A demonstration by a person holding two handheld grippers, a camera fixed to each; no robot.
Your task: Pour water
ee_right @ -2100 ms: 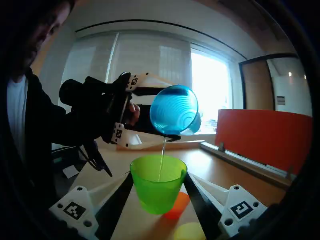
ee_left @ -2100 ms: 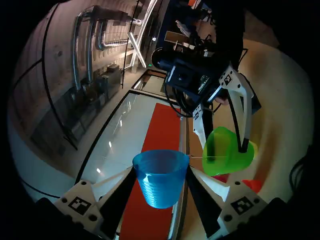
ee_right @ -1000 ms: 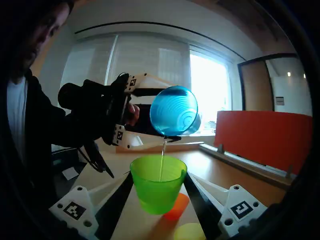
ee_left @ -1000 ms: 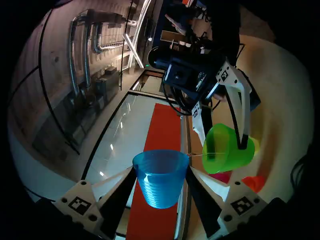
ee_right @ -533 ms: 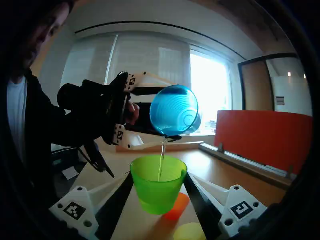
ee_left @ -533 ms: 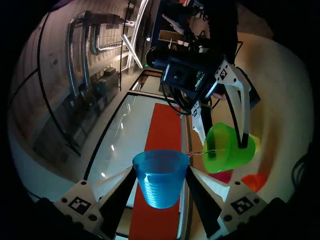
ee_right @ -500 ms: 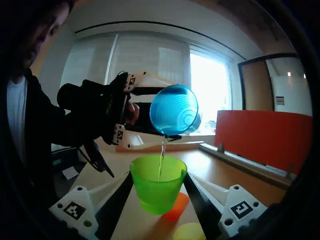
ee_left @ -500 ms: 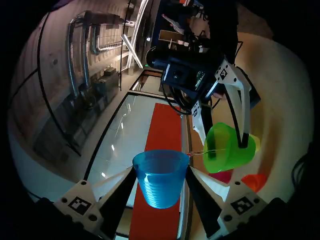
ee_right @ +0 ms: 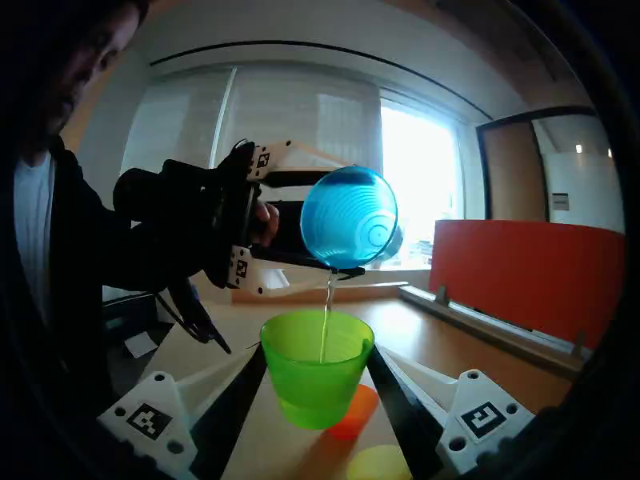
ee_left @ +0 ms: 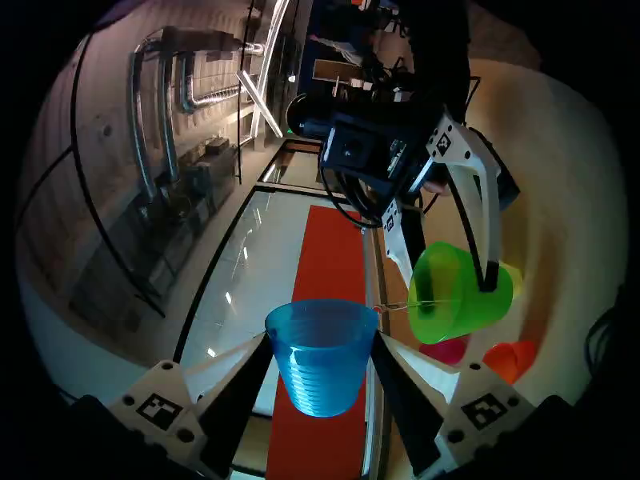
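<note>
Two cups. Translucent blue ribbed plastic cup point(ee_right: 350, 218), tilted above translucent green plastic cup point(ee_right: 316, 372); thin water stream point(ee_right: 326, 308) falls into green cup. Left gripper point(ee_left: 322, 342) jaws clamped on blue cup; right gripper point(ee_right: 316, 352) jaws clamped on green cup, above wooden surface point(ee_right: 448, 344).

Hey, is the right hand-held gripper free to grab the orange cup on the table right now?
Probably not: the right hand-held gripper is shut on the green cup, which is catching water from the blue cup.
</note>
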